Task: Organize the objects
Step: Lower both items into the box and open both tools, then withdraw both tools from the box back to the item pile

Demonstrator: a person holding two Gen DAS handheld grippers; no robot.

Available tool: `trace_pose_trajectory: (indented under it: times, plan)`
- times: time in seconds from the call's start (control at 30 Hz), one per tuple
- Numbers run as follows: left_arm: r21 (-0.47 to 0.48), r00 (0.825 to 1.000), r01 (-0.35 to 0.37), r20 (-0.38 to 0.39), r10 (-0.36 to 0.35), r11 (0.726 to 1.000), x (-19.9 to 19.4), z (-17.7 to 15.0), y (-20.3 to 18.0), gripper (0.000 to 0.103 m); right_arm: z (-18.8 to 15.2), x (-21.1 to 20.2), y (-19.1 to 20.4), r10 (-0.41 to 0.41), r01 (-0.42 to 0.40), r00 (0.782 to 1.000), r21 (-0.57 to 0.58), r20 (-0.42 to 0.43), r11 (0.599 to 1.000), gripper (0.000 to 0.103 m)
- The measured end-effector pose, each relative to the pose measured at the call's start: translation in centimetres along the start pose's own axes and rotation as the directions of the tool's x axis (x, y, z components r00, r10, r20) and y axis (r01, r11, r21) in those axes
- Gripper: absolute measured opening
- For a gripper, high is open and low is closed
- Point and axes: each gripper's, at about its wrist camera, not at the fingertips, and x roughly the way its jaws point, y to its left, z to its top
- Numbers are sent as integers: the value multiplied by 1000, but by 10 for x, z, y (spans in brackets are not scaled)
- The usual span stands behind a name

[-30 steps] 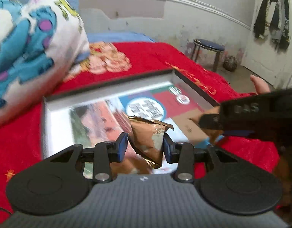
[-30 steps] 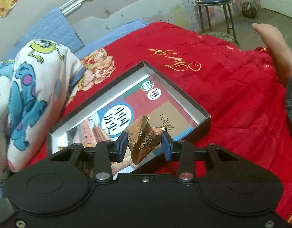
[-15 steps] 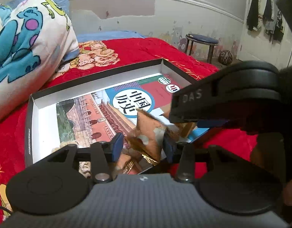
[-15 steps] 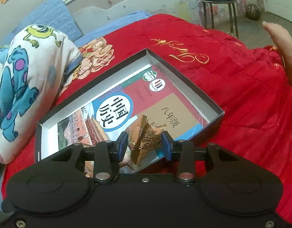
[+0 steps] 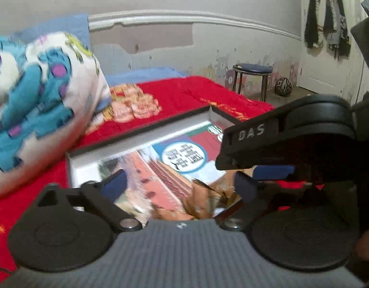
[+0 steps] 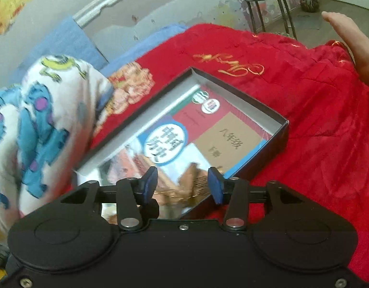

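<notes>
A shallow black box [image 6: 281,129] sits on a bed with a red blanket [image 6: 316,144]. A textbook [image 6: 208,132] lies flat inside the box. Crumpled brown snack wrappers [image 6: 191,182] rest on the book at the near end. The left gripper [image 5: 182,184] is opening wide, its pads clear of the wrappers. The right gripper [image 6: 183,184] is also opening, wrappers between its pads, blurred. A cartoon-print pillow [image 6: 40,120] lies left of the box.
</notes>
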Motion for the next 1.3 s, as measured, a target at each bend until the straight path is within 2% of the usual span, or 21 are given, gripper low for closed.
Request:
trace_pose_trajectory:
  times: [0.1,0.17,0.3,0.4,0.5,0.57,0.7,0.8,0.87,0.97,1.03,1.17,1.3]
  plan:
    - [-17,1000,-14,16,14,1000,-23,3,14,103,-2,-21,8,31,-31,999,20,28,999,47]
    - [-28,1000,-24,19,25,999,-39,5,28,103,-4,-37,17,59,-60,997,23,47,998,50]
    - [12,988,-141,74,139,990,-75,16,56,103,-10,-72,35,110,-106,990,-47,91,993,61]
    - [-26,972,-217,83,218,976,-106,23,85,103,-12,-96,42,135,-120,984,-129,114,984,62]
    - [-73,967,-233,85,239,970,-132,19,111,103,-13,-116,46,117,-91,982,-168,146,982,62]
    - [-111,972,-221,55,228,969,-139,13,122,103,-17,-125,47,120,-92,980,-177,156,980,62]
    - [-160,986,-167,-29,165,973,-132,-15,120,103,-39,-136,50,115,-86,978,-164,175,983,64]
    - [-146,992,-118,-58,111,982,-122,-44,102,103,-63,-133,48,103,-71,976,-166,193,984,64]
    - [-149,992,-112,-71,102,982,-115,-62,90,103,-79,-128,46,98,-61,977,-195,187,979,64]
    - [-121,980,-180,-107,168,976,-101,-76,77,102,-101,-122,41,87,-44,979,-224,186,974,64]
    - [-106,978,-184,-117,172,977,-95,-79,74,102,-114,-117,37,88,-47,983,-235,164,971,64]
    - [-177,975,-208,-114,190,962,-88,-83,83,100,-138,-105,27,84,-51,989,-248,124,967,64]
    - [-219,964,-246,-160,214,944,-76,-87,91,90,-152,-92,16,109,-91,992,-247,61,965,61]
